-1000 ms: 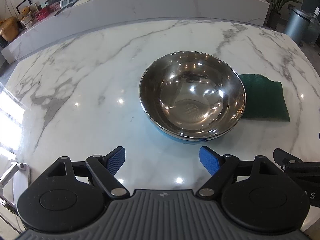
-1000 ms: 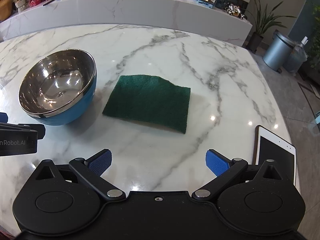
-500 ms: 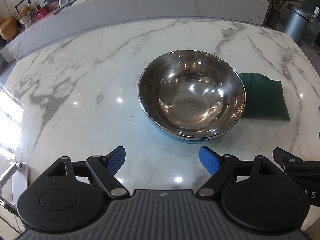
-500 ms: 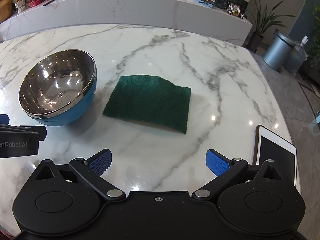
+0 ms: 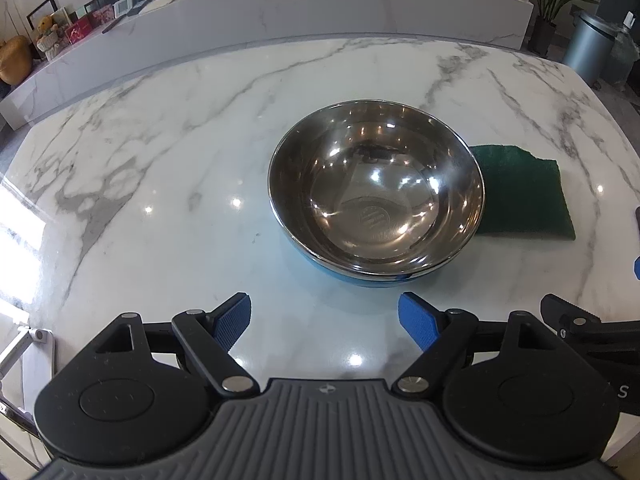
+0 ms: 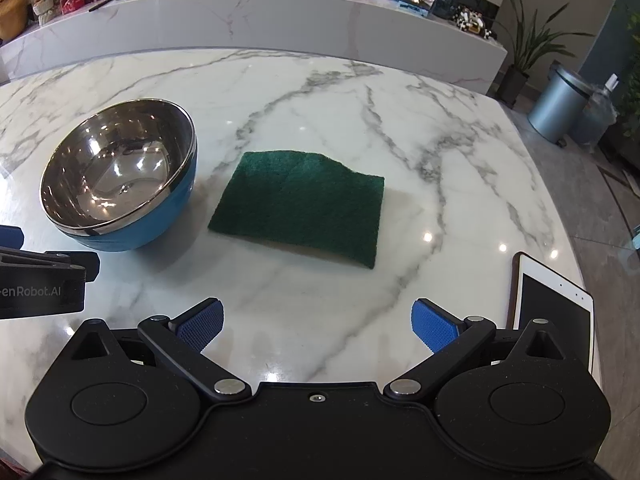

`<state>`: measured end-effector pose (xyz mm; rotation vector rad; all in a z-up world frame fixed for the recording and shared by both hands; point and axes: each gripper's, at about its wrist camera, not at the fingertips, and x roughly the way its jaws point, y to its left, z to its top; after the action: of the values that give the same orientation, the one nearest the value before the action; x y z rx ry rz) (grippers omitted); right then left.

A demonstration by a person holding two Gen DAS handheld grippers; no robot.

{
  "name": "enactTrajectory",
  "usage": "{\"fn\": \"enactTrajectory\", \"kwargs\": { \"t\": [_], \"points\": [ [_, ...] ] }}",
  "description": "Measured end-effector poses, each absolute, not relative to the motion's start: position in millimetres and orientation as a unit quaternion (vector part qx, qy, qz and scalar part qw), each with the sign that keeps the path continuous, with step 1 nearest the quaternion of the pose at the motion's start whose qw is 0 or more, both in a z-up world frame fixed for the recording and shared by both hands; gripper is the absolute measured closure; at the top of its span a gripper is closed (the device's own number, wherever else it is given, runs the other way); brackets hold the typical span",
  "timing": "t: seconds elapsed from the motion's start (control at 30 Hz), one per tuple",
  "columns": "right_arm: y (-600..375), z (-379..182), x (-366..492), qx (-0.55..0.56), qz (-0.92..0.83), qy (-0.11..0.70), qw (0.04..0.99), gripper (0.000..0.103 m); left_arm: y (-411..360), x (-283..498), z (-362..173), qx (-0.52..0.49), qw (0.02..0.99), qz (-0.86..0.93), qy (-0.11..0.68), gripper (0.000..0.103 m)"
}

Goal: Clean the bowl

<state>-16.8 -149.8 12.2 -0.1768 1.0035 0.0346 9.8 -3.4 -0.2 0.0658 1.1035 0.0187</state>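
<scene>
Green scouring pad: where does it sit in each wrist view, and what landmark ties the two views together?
Left wrist: green scouring pad lies right of centre, partly hidden behind the bowl.
Right wrist: the pad lies at centre, fully visible, right of the bowl.
Shared landmark: the steel bowl with its blue outside.

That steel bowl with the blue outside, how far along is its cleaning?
Nothing looks done yet. The steel bowl with the blue outside sits upright on the white marble table, with the green scouring pad flat beside it. The left gripper and right gripper hang open and empty. Picking up the pad and scrubbing remain.
</scene>
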Motion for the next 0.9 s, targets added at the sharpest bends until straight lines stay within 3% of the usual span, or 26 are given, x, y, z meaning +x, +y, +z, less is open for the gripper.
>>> {"fn": "enactTrajectory", "kwargs": {
  "t": [0.9],
  "points": [
    [-148.2, 11.4, -15.9, -0.092, 0.019, 0.481, 0.872, 0.003, -3.6, 11.0, -2.8, 0.028, 0.847, 0.008, 0.531, 0.022]
  ]
}}
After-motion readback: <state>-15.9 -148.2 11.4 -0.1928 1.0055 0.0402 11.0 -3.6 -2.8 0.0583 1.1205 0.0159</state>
